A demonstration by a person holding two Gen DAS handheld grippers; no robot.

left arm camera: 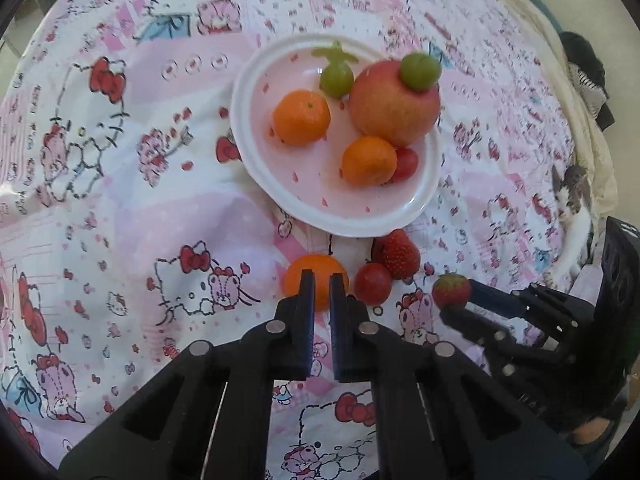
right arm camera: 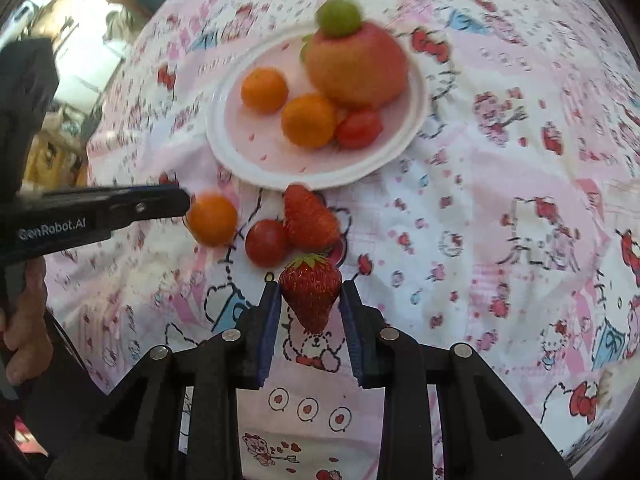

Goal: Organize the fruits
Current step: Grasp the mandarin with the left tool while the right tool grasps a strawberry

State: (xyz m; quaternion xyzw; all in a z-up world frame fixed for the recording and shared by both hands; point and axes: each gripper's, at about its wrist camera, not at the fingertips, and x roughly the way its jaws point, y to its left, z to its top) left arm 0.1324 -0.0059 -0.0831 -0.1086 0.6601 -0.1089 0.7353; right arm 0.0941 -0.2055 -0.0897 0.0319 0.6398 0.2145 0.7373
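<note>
My claws, the left gripper [left arm camera: 322, 280] and the right gripper [right arm camera: 309, 292], are black, the right one with blue pads. The strawberry [right arm camera: 310, 296] is deep red with a green leafy cap, the tangerine [left arm camera: 296, 280] bright orange. The plate [left arm camera: 336, 216] is white-rimmed with a pale pink, red-speckled middle, on a pink-and-white tablecloth [left arm camera: 140, 208] printed with red-bowed cartoon cats.

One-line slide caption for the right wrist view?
Right gripper shut on a strawberry above the patterned cloth, fruit plate beyond.
</note>
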